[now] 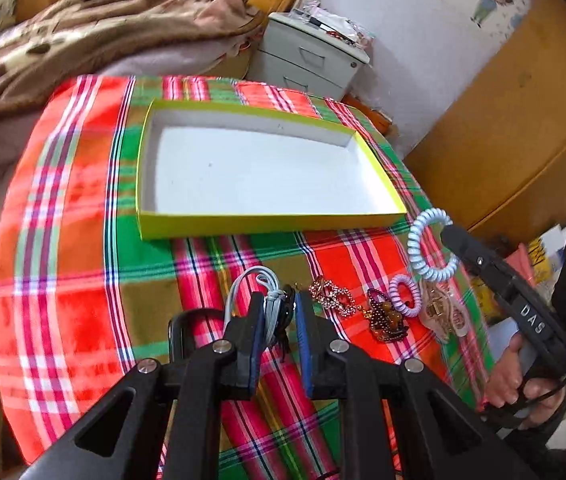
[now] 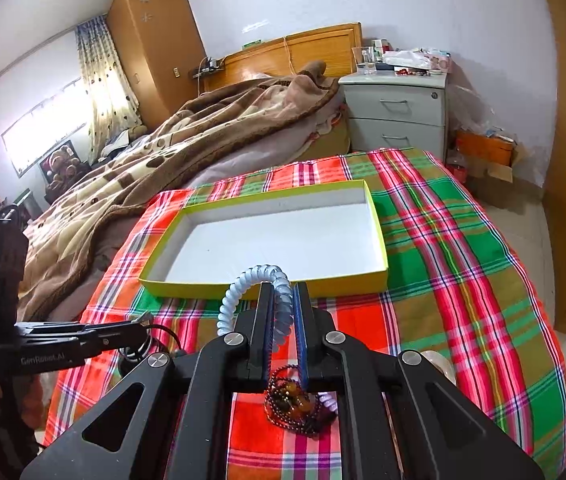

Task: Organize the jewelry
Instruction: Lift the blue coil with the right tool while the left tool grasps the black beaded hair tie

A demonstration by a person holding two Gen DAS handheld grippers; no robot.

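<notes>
Your left gripper (image 1: 279, 312) is clenched on a bundle of grey cord and black hair ties (image 1: 277, 308), lifted just above the plaid cloth (image 1: 83, 280). Your right gripper (image 2: 283, 312) is clamped on a pale blue spiral hair tie (image 2: 239, 292), which arches up over the near wall of the yellow-green box (image 2: 379, 236). Between the 2 grippers, on the cloth, lie a gold rhinestone piece (image 1: 333, 296), a dark beaded bracelet (image 1: 387, 316), a small lilac spiral tie (image 1: 405, 294) and a clear hair claw (image 1: 443, 312). The box sits beyond them, its white floor bare. Behind, a brown blanket (image 2: 163, 152) covers the bed beside a grey nightstand (image 2: 397, 112).
</notes>
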